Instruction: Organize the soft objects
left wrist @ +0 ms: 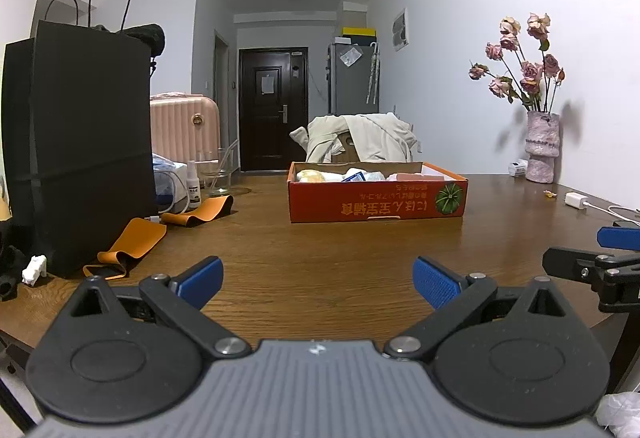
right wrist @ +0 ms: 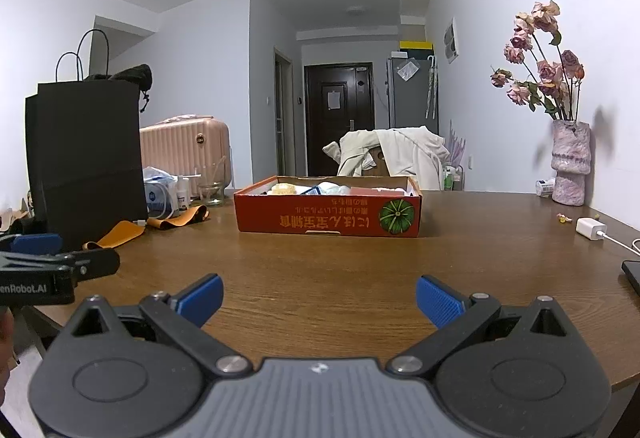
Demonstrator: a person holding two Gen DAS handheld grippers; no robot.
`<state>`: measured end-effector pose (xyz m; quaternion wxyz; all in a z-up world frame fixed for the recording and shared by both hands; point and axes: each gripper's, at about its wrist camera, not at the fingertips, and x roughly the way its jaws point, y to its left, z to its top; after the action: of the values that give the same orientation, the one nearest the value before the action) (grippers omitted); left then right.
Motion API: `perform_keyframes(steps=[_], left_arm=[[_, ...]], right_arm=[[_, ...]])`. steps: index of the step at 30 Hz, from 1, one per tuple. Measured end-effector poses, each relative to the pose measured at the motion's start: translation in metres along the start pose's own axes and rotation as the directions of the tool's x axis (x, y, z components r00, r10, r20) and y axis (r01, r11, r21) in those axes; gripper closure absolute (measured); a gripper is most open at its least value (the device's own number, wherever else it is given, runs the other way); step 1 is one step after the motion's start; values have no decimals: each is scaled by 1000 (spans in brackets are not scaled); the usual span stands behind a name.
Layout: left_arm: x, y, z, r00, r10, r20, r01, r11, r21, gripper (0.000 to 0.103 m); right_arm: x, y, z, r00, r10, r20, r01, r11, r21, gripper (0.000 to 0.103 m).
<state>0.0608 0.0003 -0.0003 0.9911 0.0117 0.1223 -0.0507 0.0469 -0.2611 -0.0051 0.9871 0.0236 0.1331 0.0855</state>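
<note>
A shallow red cardboard box (left wrist: 376,204) (right wrist: 328,216) stands on the brown wooden table, far ahead of both grippers. It holds several soft items (left wrist: 344,175) (right wrist: 312,189), yellow, white and pale pink, mostly hidden by its front wall. My left gripper (left wrist: 318,280) is open and empty, low over the near table edge. My right gripper (right wrist: 319,300) is open and empty too, beside it to the right. Each gripper shows at the edge of the other's view: the right one in the left wrist view (left wrist: 600,258), the left one in the right wrist view (right wrist: 48,258).
A tall black paper bag (left wrist: 80,154) (right wrist: 86,162) stands at the left with orange straps (left wrist: 132,246) (right wrist: 120,232), a spray bottle (left wrist: 193,185) and a glass (left wrist: 218,174) nearby. A vase of dried roses (left wrist: 542,146) (right wrist: 570,162) and a white charger (left wrist: 576,201) (right wrist: 590,228) are at the right.
</note>
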Motion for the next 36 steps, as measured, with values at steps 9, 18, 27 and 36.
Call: perform_keyframes(steps=[9, 18, 27, 36], left_arm=[[-1, 2, 1, 1000, 2, 6, -2, 1000, -4, 0], [-3, 2, 1, 1000, 4, 8, -4, 1000, -4, 0], [-3, 2, 2, 1000, 3, 10, -3, 1000, -3, 0], [-5, 2, 4, 1000, 4, 18, -4, 1000, 0, 0]], right_arm=[[-1, -1, 0, 1000, -4, 3, 4, 1000, 3, 0], [1, -1, -1, 1000, -15, -8, 15, 1000, 10, 0], [0, 1, -2, 1000, -11, -2, 11, 1000, 2, 0], [-1, 2, -2, 1000, -10, -2, 10, 1000, 2, 0]])
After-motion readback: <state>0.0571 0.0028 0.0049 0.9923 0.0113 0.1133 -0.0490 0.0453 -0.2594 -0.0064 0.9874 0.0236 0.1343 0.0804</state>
